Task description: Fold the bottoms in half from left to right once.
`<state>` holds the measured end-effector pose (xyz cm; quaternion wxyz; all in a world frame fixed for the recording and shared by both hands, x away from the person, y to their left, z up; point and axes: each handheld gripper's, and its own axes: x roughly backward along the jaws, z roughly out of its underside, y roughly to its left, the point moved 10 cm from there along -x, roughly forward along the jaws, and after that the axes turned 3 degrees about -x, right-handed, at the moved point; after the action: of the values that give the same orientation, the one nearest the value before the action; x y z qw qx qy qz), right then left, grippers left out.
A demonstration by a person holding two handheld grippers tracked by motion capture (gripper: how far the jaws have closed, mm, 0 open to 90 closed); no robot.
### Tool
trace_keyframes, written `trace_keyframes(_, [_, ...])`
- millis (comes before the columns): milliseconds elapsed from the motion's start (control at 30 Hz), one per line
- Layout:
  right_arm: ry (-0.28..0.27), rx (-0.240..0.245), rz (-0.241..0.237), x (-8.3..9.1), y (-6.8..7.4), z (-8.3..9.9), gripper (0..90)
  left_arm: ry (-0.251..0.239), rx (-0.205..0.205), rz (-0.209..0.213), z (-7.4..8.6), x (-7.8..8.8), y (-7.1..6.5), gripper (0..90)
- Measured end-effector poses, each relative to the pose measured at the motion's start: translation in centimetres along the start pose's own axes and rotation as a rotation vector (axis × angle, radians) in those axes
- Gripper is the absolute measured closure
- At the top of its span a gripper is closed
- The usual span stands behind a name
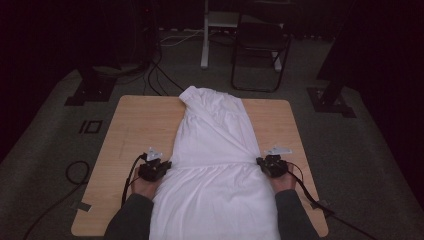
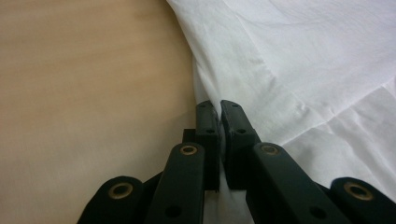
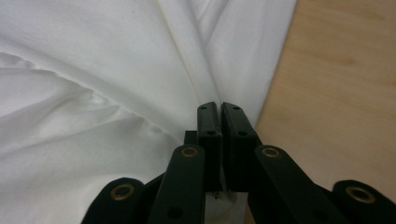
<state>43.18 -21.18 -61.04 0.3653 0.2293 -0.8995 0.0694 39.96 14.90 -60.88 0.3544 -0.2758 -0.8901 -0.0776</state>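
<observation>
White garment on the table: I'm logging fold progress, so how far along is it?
Done: the white garment lies narrowed lengthwise on the table. In hand: the left gripper and right gripper pinch its side edges. Left: any crosswise fold, since it hangs over the near edge.

The person's two forearms, in dark grey sleeves, come in from the near edge in the high view and reach forward, roughly parallel and well apart. The left hand (image 1: 144,186) grasps the black two-jaw left gripper (image 1: 167,165), its jaws pressed together and pointing inward. The right hand (image 1: 283,182) grasps the matching black right gripper (image 1: 259,162), jaws likewise closed, pointing inward toward the left one.
</observation>
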Motion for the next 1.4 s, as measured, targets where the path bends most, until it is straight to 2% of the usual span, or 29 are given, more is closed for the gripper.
trace_keyframes(67, [0.001,0.007,-0.008,1.0,0.7,1.0,86.4,0.015,-0.032,0.003,1.1,1.2,-0.9,86.5])
trace_keyframes(200, [-0.003,0.022,-0.03,3.0,2.2,3.1,86.4,0.006,-0.028,0.03,3.1,3.1,-2.3,86.0])
trace_keyframes(333, [0.033,0.039,-0.046,4.4,3.3,4.4,85.6,0.006,-0.038,0.025,3.4,3.4,-2.5,84.7])
trace_keyframes(367, [0.05,0.043,-0.048,4.6,3.4,4.4,82.8,0.003,-0.033,0.026,3.2,3.2,-2.4,84.5])
trace_keyframes(433, [0.054,0.057,-0.034,4.6,3.4,3.8,69.3,0.0,-0.028,0.024,3.0,3.0,-2.3,83.4])
trace_keyframes(467, [0.026,0.062,-0.035,4.6,3.3,3.0,63.7,-0.005,-0.025,0.023,3.0,2.9,-2.3,83.1])
trace_keyframes(533, [-0.024,0.075,-0.052,4.4,3.6,0.9,59.2,-0.009,-0.028,0.02,2.9,2.8,-2.3,82.5])
trace_keyframes(633, [-0.054,0.112,-0.085,2.9,4.4,-2.5,58.1,-0.021,-0.029,0.014,2.8,2.7,-2.4,81.7])
trace_keyframes(700, [-0.048,0.107,-0.116,1.0,4.9,-4.2,57.1,-0.022,-0.031,0.009,2.8,2.7,-2.4,80.7])
trace_keyframes(767, [-0.034,0.103,-0.154,-1.0,5.7,-5.4,54.2,-0.022,-0.029,0.006,2.9,2.7,-2.3,80.1])
trace_keyframes(800, [-0.034,0.103,-0.154,-1.0,5.7,-5.4,54.2,-0.022,-0.029,0.006,2.9,2.7,-2.3,79.9])
trace_keyframes(833, [0.002,0.12,-0.184,-3.2,7.0,-5.9,50.7,-0.02,-0.033,0.002,2.9,2.8,-2.3,79.8])
trace_keyframes(867, [0.027,0.133,-0.179,-3.8,7.2,-5.7,53.7,-0.02,-0.037,0.001,2.9,2.8,-2.4,79.8])
trace_keyframes(900, [0.052,0.151,-0.155,-4.3,7.1,-5.5,66.7,-0.021,-0.036,0.001,3.0,2.8,-2.4,79.8])
trace_keyframes(933, [0.075,0.174,-0.095,-4.6,6.4,-5.3,78.3,-0.021,-0.036,0.001,3.0,2.8,-2.4,79.9])
trace_keyframes(967, [0.061,0.16,-0.048,-4.4,5.4,-5.7,86.2,-0.021,-0.04,0.003,3.1,2.9,-2.5,80.4])
trace_keyframes(1000, [0.005,0.088,-0.05,-3.5,4.2,-6.5,88.2,-0.019,-0.042,0.003,3.1,3.0,-2.5,81.5])
trace_keyframes(1033, [0.005,0.088,-0.05,-3.5,4.2,-6.5,88.2,-0.019,-0.042,0.003,3.1,3.0,-2.5,82.2])
trace_keyframes(1067, [-0.036,0.041,-0.046,-2.8,3.3,-7.1,88.5,-0.017,-0.044,0.002,3.2,3.1,-2.5,82.2])
trace_keyframes(1133, [-0.114,-0.049,0.047,-0.7,-0.2,-8.3,88.7,-0.012,-0.053,-0.007,3.3,3.2,-2.7,83.9])
trace_keyframes(1167, [-0.123,-0.093,0.045,-0.2,-1.4,-8.3,88.7,-0.009,-0.058,-0.011,3.3,3.2,-2.7,84.1])
trace_keyframes(1200, [-0.121,-0.113,0.043,-0.1,-2.1,-8.1,88.6,-0.008,-0.062,-0.015,3.2,3.2,-2.7,84.4])
trace_keyframes(1233, [-0.095,-0.146,0.032,-0.5,-3.2,-7.3,88.3,-0.009,-0.063,-0.018,3.2,3.1,-2.7,84.2])
trace_keyframes(1300, [-0.058,-0.134,0.015,-1.6,-3.1,-6.0,87.4,-0.005,-0.062,-0.019,3.2,3.2,-2.7,80.5])
trace_keyframes(1333, [-0.036,-0.12,0.013,-2.4,-2.9,-5.2,86.8,0.003,-0.027,-0.016,3.1,3.1,-2.3,71.5])
trace_keyframes(1367, [-0.02,-0.122,0.012,-2.8,-2.9,-4.7,86.6,0.003,-0.027,-0.016,3.1,3.1,-2.3,63.9])
trace_keyframes(1400, [-0.002,-0.127,0.008,-3.4,-2.8,-4.1,86.2,0.0,-0.008,-0.003,2.9,3.2,-1.9,61.0])
